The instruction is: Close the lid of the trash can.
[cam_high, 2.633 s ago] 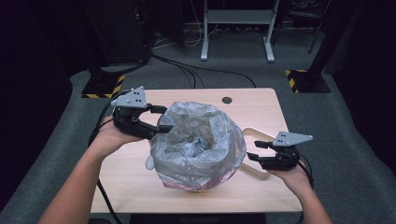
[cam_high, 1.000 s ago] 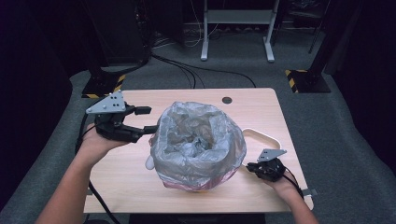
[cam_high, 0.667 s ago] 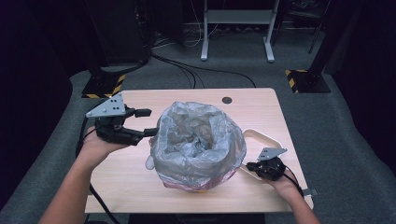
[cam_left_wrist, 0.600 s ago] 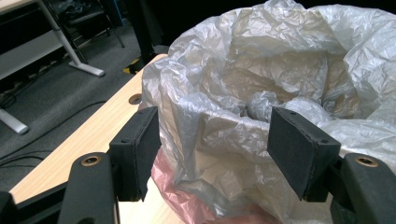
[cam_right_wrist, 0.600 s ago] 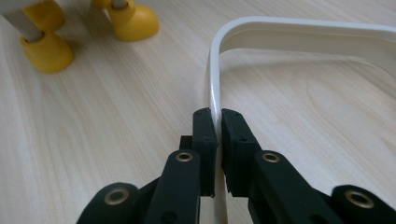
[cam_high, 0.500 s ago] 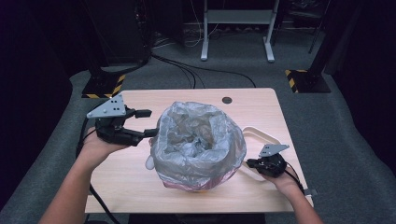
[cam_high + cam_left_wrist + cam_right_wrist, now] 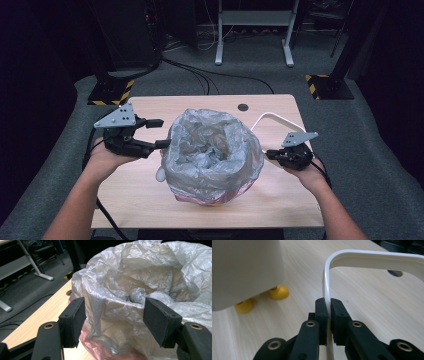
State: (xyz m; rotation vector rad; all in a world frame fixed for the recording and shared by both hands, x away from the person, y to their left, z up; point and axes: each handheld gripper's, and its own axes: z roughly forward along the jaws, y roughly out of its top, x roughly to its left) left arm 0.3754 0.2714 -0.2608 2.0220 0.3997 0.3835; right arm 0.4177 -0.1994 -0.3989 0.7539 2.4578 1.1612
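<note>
A white bin lined with a crinkled translucent bag (image 7: 212, 145) stands mid-table; pink film shows under the bag's lower edge (image 7: 210, 199). My left gripper (image 7: 161, 133) is at the bag's left side, open. In the left gripper view the bag's rim (image 7: 125, 307) lies between the spread jaws of the left gripper (image 7: 117, 317), whose pads do not squeeze it. My right gripper (image 7: 270, 154) is at the bin's right, shut on the bin's thin white handle (image 7: 275, 119). In the right gripper view the pads of the right gripper (image 7: 329, 312) pinch the handle (image 7: 374, 256) above the tabletop, beside the bin's wall (image 7: 244, 270) and yellow feet (image 7: 279, 292).
The wooden table (image 7: 140, 200) has a round cable hole (image 7: 243, 107) near its far edge. Grey carpet surrounds it, with black cables (image 7: 200, 72) and white desk legs (image 7: 252, 35) beyond. Striped floor plates (image 7: 107, 95) lie at the far corners.
The right gripper has risen from the table's front right, and the white handle it pinches has swung up off the tabletop. The left gripper has stayed beside the bag.
</note>
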